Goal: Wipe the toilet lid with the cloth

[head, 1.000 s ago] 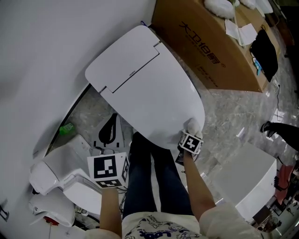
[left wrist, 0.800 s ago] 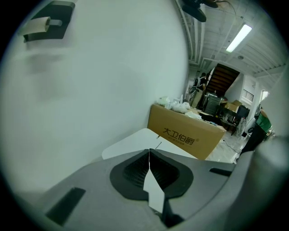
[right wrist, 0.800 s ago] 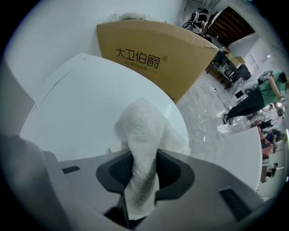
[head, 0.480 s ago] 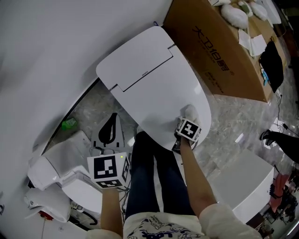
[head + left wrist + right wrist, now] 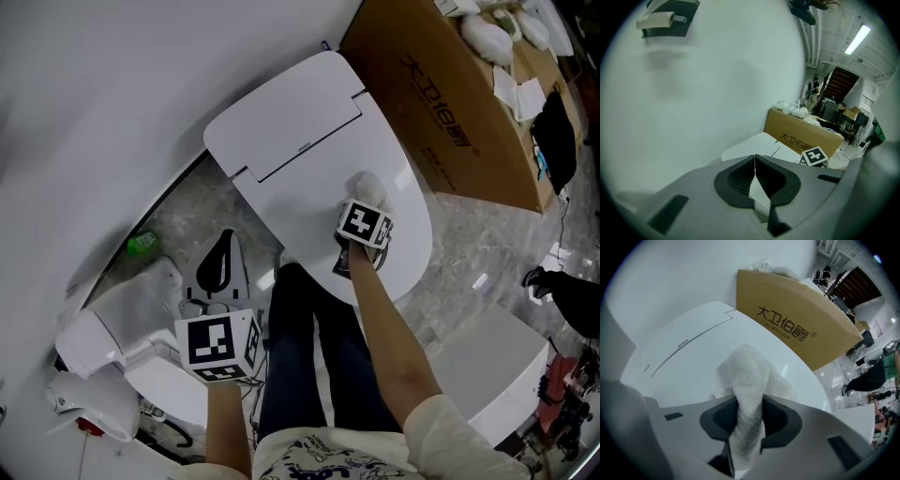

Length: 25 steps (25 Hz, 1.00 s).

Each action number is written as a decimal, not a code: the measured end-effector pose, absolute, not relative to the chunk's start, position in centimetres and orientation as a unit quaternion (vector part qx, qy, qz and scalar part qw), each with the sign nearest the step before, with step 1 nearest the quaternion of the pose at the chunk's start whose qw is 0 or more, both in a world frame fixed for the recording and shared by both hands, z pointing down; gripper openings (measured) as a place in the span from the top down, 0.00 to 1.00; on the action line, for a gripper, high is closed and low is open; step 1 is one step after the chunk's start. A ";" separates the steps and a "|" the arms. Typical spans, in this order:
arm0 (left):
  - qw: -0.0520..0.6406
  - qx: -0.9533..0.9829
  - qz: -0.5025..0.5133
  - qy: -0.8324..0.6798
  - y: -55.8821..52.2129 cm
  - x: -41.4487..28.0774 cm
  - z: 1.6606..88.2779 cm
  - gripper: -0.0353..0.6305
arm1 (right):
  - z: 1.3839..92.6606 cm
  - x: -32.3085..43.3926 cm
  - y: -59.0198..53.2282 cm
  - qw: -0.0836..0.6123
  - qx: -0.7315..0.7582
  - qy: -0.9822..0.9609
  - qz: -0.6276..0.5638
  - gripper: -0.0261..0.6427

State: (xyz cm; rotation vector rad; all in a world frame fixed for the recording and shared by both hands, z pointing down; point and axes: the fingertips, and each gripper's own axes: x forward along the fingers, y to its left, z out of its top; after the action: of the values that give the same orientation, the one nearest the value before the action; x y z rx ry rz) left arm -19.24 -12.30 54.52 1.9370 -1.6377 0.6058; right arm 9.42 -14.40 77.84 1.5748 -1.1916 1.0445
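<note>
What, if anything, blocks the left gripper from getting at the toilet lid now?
Probably yes. The left gripper, tongs shut and empty, looks straight at the toilet lid with open air between; only the cloth sits on it.

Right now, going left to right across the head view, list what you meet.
Small green object → left gripper's marker cube → white cloth lying on the toilet lid → cardboard box.
</note>
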 end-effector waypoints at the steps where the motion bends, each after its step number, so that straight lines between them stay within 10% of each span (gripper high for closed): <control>1: 0.264 0.715 0.224 -0.607 -12.3 -19.4 54.6 0.93 | 77.8 9.0 -15.0 0.440 0.631 -0.484 0.418 0.79; 25: 0.272 0.702 0.225 -0.618 -11.9 -21.0 55.7 0.93 | 76.9 -5.8 -21.7 0.530 0.443 -0.686 0.228 0.79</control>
State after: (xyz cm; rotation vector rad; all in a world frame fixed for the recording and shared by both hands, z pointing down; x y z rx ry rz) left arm -20.95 -11.89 55.72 1.8897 -1.6642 0.6055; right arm -5.84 -21.72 76.92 1.0585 -1.6381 0.5439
